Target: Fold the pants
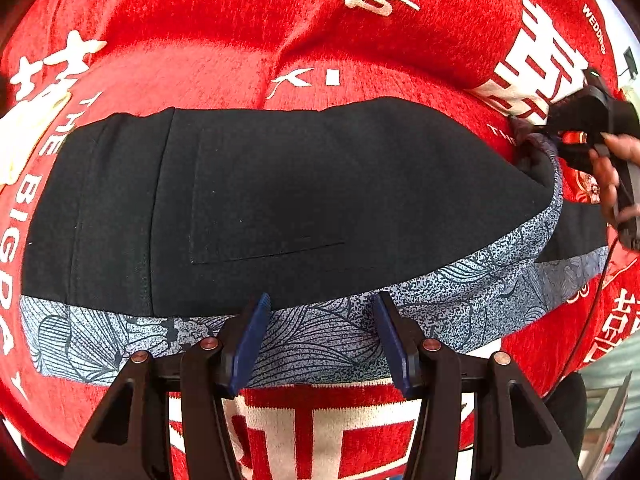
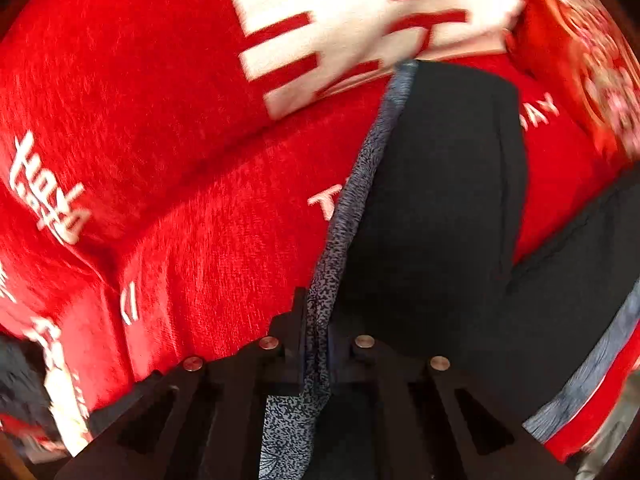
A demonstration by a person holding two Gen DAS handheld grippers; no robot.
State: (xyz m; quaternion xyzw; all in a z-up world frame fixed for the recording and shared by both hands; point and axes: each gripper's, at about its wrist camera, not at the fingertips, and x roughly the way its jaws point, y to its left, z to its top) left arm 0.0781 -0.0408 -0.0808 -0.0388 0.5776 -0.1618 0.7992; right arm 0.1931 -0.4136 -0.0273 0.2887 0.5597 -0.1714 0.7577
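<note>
Black pants [image 1: 304,200] with a grey patterned side stripe [image 1: 320,340] lie across a red cloth, waistband at the left. My left gripper [image 1: 318,320] is open and empty, its blue pads over the stripe at the pants' near edge. My right gripper [image 1: 560,138] is at the far right of the left wrist view and holds up the end of a pant leg. In the right wrist view the right gripper [image 2: 318,320] is shut on the stripe edge [image 2: 320,300] of the pants [image 2: 432,220], which hang away from it.
The red cloth [image 1: 224,48] with white characters and lettering covers the surface in both views [image 2: 160,160]. A person's hand [image 1: 612,176] holds the right gripper. A thin cable [image 1: 592,312] runs down at the right.
</note>
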